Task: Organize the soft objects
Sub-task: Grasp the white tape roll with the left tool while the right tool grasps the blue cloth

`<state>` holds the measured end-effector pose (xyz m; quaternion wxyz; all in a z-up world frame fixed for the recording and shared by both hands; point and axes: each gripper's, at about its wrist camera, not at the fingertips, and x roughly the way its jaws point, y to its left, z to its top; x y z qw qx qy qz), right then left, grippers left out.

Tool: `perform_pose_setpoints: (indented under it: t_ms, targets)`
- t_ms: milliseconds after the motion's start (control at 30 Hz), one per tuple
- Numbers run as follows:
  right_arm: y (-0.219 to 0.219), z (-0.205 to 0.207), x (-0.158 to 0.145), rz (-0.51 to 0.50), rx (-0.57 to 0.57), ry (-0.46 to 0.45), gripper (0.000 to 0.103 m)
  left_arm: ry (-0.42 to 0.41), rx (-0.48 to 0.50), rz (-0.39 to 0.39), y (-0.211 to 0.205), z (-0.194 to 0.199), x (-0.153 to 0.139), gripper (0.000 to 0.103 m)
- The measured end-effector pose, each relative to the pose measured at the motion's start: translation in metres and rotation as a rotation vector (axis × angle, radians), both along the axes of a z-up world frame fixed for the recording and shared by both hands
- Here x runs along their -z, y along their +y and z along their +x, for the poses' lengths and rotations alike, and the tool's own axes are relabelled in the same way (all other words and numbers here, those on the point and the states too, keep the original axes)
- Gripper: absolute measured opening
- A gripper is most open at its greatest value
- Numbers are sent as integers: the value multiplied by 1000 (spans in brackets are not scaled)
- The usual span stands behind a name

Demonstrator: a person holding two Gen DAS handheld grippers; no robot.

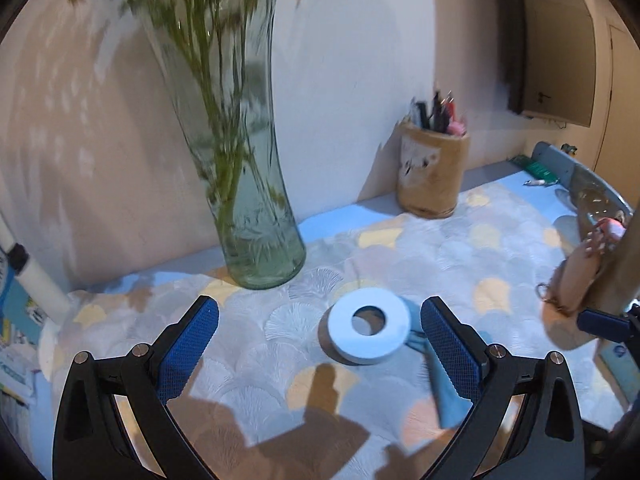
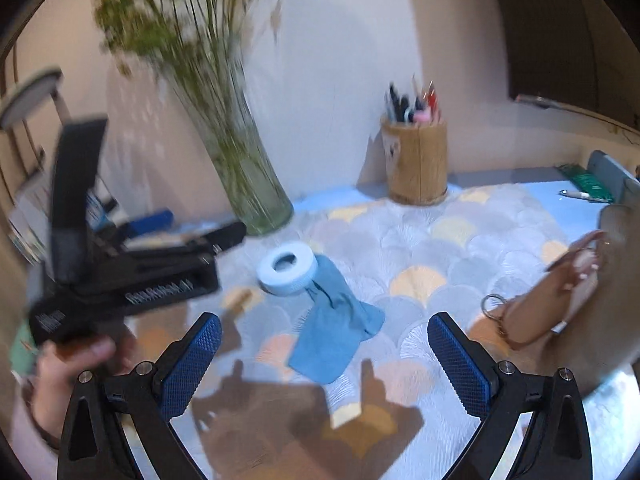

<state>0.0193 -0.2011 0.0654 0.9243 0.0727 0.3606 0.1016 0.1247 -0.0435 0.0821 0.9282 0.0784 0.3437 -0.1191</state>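
I bring both grippers, left gripper (image 1: 320,320) and right gripper (image 2: 324,340), jaws wide and empty, toward the blue cloth (image 2: 340,332), pinned under the white tape roll (image 2: 287,267) beside the vase (image 2: 248,184).

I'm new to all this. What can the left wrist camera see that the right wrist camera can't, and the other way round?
Only the left wrist view shows the open left gripper from behind and a white tube leaning at the left edge.

Only the right wrist view shows the open right gripper, the hand carrying the other gripper, and the blue cloth spread out; the left view catches only a strip of it.

Both show the vase, white tape roll, pen cup, tan pouch and patterned mat.
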Motion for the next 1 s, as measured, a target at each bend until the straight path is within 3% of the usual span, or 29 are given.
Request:
perform_pose_setpoints:
  t_ms: [267, 467, 533, 633, 767, 1000]
  targets:
    - [0, 54, 63, -69, -32, 131, 103, 151, 48, -79, 11, 38, 57, 101]
    - [5, 72, 76, -136, -48, 158, 103, 166, 149, -190, 13, 36, 60, 101]
    - [5, 78, 77, -157, -48, 166, 103, 180, 179, -180, 7, 37, 62, 101]
    - [12, 88, 79, -237, -76, 176, 103, 219, 195, -94, -8, 42, 70, 101]
    - [10, 99, 79, -216, -105, 181, 103, 206, 203, 13, -27, 44, 74, 102]
    - [13, 103, 77, -216, -95, 174, 103, 214, 201, -5, -24, 50, 75, 101]
